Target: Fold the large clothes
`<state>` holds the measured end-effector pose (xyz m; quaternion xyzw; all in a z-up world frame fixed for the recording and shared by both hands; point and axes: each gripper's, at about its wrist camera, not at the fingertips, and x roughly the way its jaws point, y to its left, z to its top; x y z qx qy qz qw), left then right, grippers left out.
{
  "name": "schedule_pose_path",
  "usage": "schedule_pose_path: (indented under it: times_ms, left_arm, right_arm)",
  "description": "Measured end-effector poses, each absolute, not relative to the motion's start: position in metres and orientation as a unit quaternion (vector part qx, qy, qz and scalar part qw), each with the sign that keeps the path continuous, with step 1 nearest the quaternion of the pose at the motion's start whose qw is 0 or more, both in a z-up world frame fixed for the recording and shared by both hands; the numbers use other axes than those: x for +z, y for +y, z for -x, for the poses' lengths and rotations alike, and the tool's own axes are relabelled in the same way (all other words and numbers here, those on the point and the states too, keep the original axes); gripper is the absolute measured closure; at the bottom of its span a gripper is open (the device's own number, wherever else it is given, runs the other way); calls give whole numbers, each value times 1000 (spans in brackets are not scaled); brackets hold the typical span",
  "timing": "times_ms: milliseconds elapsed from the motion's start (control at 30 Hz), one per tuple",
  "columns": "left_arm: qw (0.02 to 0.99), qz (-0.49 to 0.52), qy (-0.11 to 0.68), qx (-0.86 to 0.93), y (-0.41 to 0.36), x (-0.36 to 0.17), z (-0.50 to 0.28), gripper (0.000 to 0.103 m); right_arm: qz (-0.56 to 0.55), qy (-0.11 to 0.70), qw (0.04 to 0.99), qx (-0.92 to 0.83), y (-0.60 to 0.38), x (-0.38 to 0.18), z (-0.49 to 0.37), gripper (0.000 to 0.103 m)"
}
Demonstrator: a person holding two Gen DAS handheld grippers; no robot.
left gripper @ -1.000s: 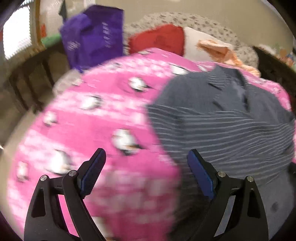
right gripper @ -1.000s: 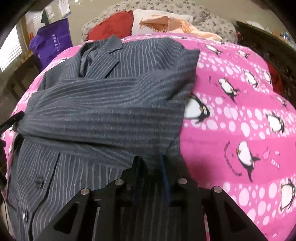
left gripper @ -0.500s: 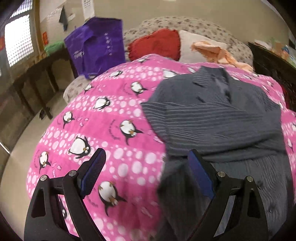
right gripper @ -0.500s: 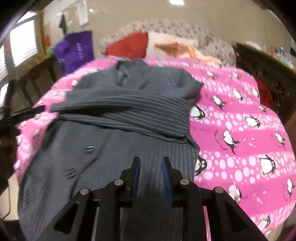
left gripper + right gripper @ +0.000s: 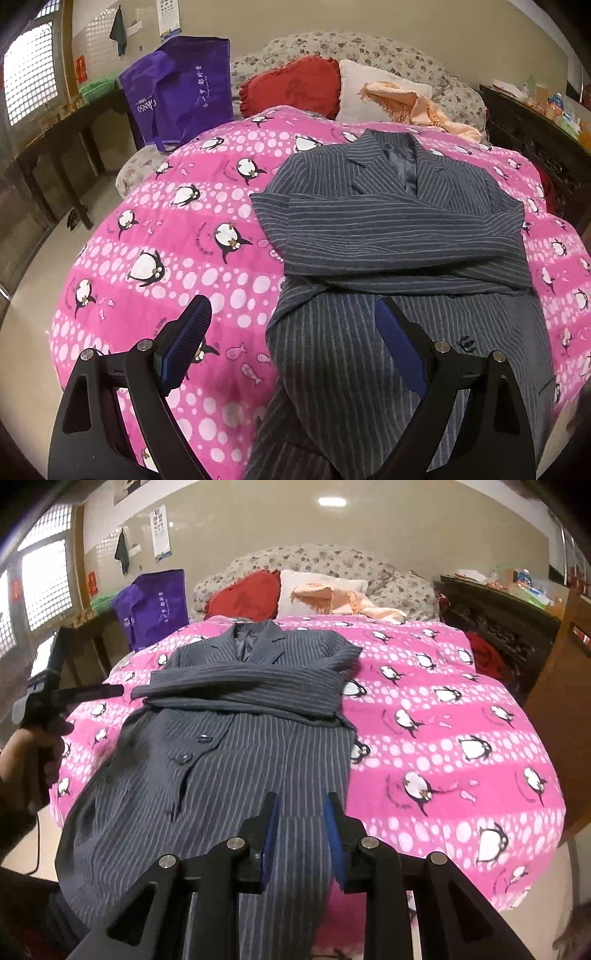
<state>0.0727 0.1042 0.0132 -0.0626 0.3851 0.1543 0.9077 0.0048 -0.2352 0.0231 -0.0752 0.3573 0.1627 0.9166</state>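
Jacket (image 5: 236, 760) lies on the quilt (image 5: 443, 720), sleeves (image 5: 402, 236) crossed, hem apparently unfolded; left gripper (image 5: 291, 343) spread, right gripper (image 5: 300, 834) narrowly parted, both empty.

Lower hem of the striped jacket (image 5: 369, 354) lost behind the black gripper frames and cut off at the bottom edge in both views. Blanket (image 5: 443, 738) beneath the jacket hidden wherever cloth lies over it. White print on the purple bag (image 5: 177, 88) too small to read — likewise the wall calendar (image 5: 161, 531). Clutter on the dark cabinet (image 5: 517, 590) at right too small to sort into items. Hand (image 5: 33, 753) on the left gripper cropped by the left edge — sleeve dark, shapeless. Grey blur at the lower right corner, unidentifiable.
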Motion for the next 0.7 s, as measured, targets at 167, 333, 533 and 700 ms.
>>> schedule_pose_path:
  times_ms: [167, 333, 533, 700]
  left_arm:
    - [908, 66, 383, 157, 108, 15, -71, 12]
    - [906, 64, 386, 160, 110, 12, -72, 12]
    - [902, 62, 396, 161, 113, 5, -74, 12]
    - [903, 41, 406, 137, 128, -9, -53, 12]
  right_arm:
    - [55, 362, 917, 159, -241, 19, -3, 79]
    - [40, 368, 916, 157, -245, 13, -5, 74]
    - [24, 380, 913, 148, -259, 2, -3, 73]
    - [11, 396, 907, 141, -277, -9, 3, 73]
